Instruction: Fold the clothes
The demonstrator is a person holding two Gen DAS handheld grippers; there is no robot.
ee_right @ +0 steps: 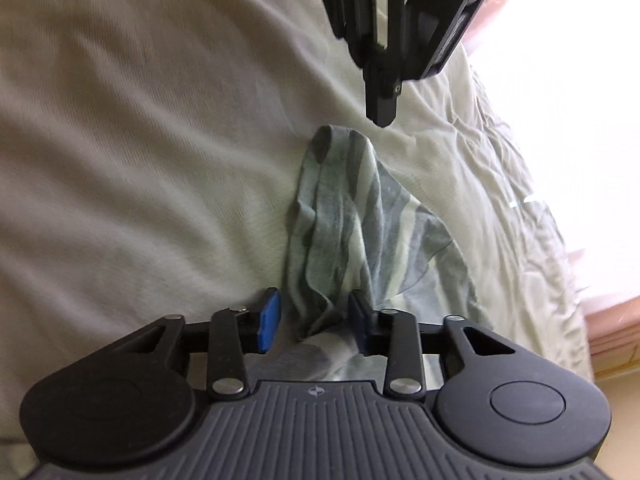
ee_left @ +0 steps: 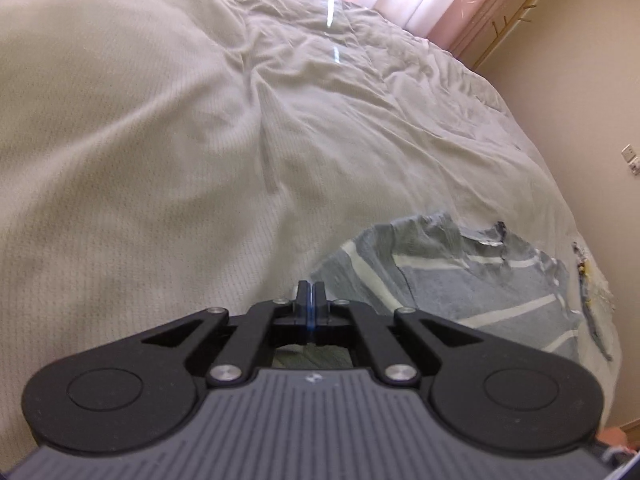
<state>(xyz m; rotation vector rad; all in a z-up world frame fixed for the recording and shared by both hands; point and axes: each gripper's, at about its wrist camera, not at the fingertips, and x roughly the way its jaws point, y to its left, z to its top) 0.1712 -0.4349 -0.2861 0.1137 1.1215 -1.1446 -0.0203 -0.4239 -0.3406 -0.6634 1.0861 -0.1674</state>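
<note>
A grey garment with pale stripes (ee_left: 460,280) lies crumpled on the bed to the right of my left gripper (ee_left: 310,292), whose fingers are pressed together with nothing visible between them. In the right wrist view the same garment (ee_right: 352,216) is bunched into a ridge that runs from between my right gripper's fingers up the bed. My right gripper (ee_right: 314,320) is open, its blue pads (ee_right: 269,320) on either side of the bunched cloth. The left gripper (ee_right: 382,116) shows there too, hanging shut just above the garment's far end, apart from it.
The bed is covered by a wrinkled off-white quilt (ee_left: 160,140). Its right edge (ee_left: 592,280) drops off toward a beige wall (ee_left: 580,92). A bright window with pink curtains (ee_left: 460,0) is at the far end.
</note>
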